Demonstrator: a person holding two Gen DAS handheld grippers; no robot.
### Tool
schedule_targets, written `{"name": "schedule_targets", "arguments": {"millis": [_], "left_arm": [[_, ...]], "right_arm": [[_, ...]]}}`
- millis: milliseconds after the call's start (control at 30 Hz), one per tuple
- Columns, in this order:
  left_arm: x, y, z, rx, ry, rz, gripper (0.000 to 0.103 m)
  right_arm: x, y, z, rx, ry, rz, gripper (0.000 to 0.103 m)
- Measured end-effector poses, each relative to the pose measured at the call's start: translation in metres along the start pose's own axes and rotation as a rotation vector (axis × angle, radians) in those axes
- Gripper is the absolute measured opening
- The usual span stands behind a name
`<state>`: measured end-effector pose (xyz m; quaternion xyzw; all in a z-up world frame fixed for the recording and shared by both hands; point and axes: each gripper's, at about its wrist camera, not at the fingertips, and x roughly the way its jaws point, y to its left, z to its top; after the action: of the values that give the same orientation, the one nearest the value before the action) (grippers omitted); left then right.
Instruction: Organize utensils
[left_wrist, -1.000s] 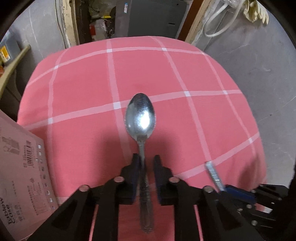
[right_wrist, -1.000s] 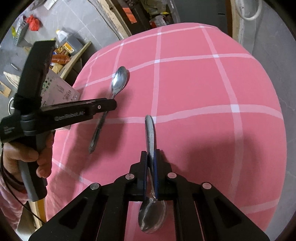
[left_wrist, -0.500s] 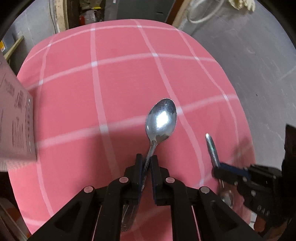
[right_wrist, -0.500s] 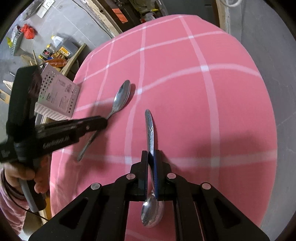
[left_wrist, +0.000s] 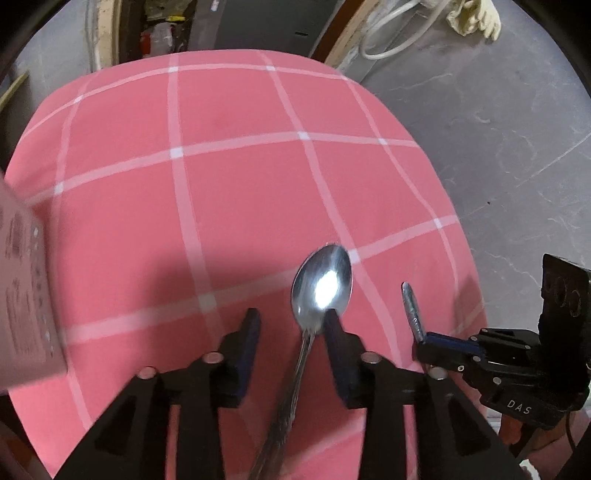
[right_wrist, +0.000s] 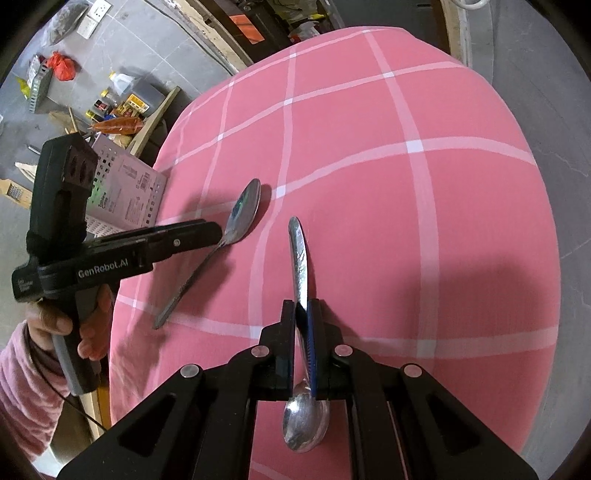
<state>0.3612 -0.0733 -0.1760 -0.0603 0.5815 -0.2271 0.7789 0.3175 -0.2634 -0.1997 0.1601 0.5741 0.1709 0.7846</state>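
A steel spoon (left_wrist: 321, 288) lies on the pink checked tablecloth (left_wrist: 240, 184), bowl pointing away. My left gripper (left_wrist: 291, 317) straddles its neck and its jaws are opening. The pads are clear of the handle, which runs close along the right finger. In the right wrist view this spoon (right_wrist: 243, 214) rests flat beside the left gripper (right_wrist: 207, 232). My right gripper (right_wrist: 304, 310) is shut on a second spoon (right_wrist: 299, 254), handle forward and bowl back under the fingers. In the left wrist view that spoon's handle tip (left_wrist: 412, 306) sticks out of the right gripper (left_wrist: 424, 338) near the first spoon.
A pale pink perforated box (right_wrist: 125, 192) stands at the table's left edge, also seen as the box (left_wrist: 22, 295) in the left wrist view. A hand with a pink sleeve (right_wrist: 55, 325) holds the left gripper. Grey floor and clutter surround the round table.
The left gripper carried its spoon to the right, toward the right gripper's spoon, then its jaws parted and let go of the handle. The right gripper stayed shut on its spoon.
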Motion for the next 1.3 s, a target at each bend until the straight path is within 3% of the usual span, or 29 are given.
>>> {"name": "schedule_targets", "arguments": {"millis": [233,400,567,700,800,1033,1300], "left_arm": [[0.008,-0.006,0.018,0.08,0.011,-0.026,0.04],[0.01,-0.006,0.026,0.099,0.041,-0.093,0.039],[0.015,-0.017,0.029,0.157,0.072,-0.057,0.039],[0.017,-0.022,0.028,0.177,0.094,-0.034,0.023],[0.021,-0.02,0.029,0.153,0.12,-0.06,0.011],[0.025,-0.022,0.027,0.142,0.166,-0.079,0.002],[0.024,-0.035,0.017,0.193,0.188,-0.109,0.003]], "right_arm": [[0.002,-0.001,0.009,-0.013,0.001,0.007,0.006],[0.009,-0.003,0.018,-0.015,0.02,0.012,0.007],[0.012,0.005,0.017,-0.044,0.007,-0.033,0.006],[0.008,0.003,0.013,-0.022,-0.005,-0.02,0.006],[0.007,0.0,0.012,-0.013,-0.008,-0.014,0.005],[0.001,-0.003,0.004,0.009,-0.032,-0.013,0.002],[-0.012,-0.014,-0.009,0.051,-0.058,-0.015,0.001]]}}
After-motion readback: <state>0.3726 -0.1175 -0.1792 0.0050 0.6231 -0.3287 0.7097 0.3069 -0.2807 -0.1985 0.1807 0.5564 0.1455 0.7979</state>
